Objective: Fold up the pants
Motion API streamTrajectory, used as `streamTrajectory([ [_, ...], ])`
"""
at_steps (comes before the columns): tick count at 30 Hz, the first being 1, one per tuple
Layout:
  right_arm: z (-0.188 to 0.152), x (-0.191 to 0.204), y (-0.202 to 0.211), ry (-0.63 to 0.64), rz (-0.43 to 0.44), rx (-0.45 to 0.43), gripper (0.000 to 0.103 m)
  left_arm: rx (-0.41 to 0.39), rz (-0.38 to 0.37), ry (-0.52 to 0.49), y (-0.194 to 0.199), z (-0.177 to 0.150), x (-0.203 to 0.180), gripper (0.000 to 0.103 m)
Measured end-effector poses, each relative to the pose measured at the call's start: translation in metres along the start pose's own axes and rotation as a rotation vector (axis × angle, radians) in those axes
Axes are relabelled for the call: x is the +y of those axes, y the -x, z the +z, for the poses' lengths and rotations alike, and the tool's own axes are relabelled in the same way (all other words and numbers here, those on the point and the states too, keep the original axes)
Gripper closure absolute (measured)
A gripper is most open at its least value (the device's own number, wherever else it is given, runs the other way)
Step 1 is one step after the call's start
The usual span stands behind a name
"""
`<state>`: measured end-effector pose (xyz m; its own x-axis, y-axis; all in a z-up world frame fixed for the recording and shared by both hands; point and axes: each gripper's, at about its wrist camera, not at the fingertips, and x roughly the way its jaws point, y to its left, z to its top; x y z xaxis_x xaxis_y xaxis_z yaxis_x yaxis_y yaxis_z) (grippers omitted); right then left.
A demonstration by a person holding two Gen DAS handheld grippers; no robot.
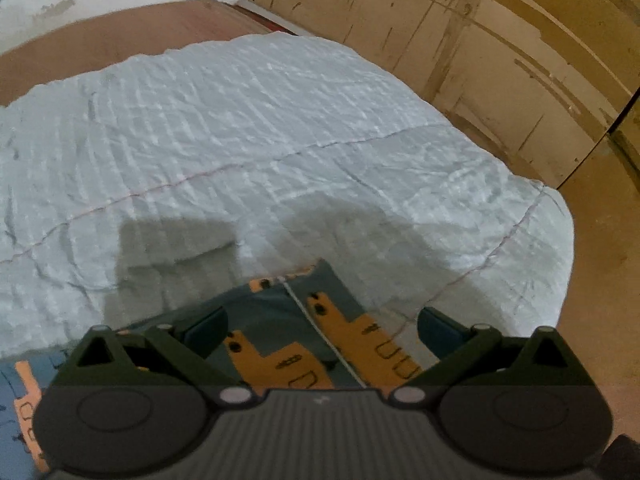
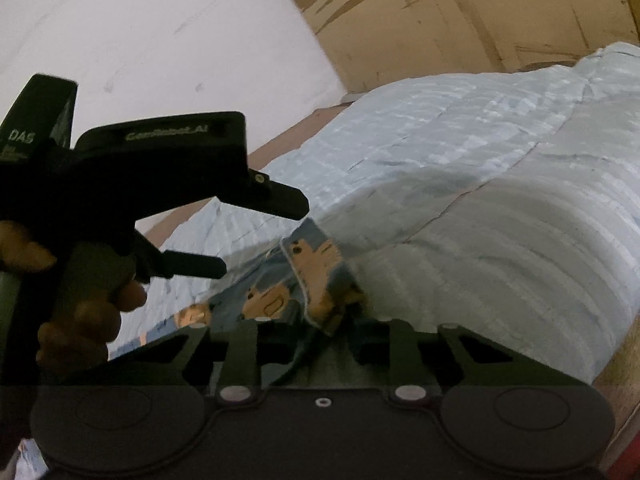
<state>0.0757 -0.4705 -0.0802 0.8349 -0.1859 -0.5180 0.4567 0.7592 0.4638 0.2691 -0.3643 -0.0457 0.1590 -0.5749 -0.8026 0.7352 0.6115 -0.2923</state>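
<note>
The pants (image 1: 280, 332) are blue-grey with orange animal figures and lie at the near edge of the pale quilt (image 1: 248, 128). My left gripper (image 1: 320, 326) is open, its fingers spread either side of the cloth, which lies between and below them. In the right wrist view my right gripper (image 2: 320, 320) is shut on a raised fold of the pants (image 2: 316, 276), which sticks up from between its fingers. The left gripper's body (image 2: 160, 168) and the hand holding it show at the left of that view, just above the pants.
The quilt (image 2: 500, 200) covers a bed. A brown wooden panel (image 1: 460, 40) stands behind it, with a white wall (image 2: 160, 32) beside. Brown floor (image 1: 600, 240) lies past the quilt's right corner.
</note>
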Motion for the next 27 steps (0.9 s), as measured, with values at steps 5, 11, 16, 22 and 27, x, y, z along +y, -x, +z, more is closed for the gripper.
streamTrajectory([
  [5, -0.007, 0.027, 0.005, 0.238, -0.056, -0.059, 0.089, 0.035, -0.066, 0.062, 0.002, 0.005, 0.008, 0.011],
  [11, -0.035, 0.08, 0.015, 0.705, -0.1, -0.181, 0.09, 0.069, -0.126, 0.133, 0.01, 0.005, 0.026, 0.022],
  [16, -0.049, 0.098, 0.018, 0.862, -0.087, -0.205, 0.09, 0.084, -0.097, 0.142, 0.013, 0.003, 0.033, 0.031],
  [22, -0.059, 0.111, 0.019, 0.988, -0.086, -0.215, 0.09, 0.072, -0.04, 0.141, 0.022, -0.002, 0.034, 0.064],
  [27, -0.066, 0.117, 0.021, 1.023, -0.079, -0.215, 0.091, 0.031, -0.033, 0.19, 0.035, -0.01, 0.042, 0.088],
])
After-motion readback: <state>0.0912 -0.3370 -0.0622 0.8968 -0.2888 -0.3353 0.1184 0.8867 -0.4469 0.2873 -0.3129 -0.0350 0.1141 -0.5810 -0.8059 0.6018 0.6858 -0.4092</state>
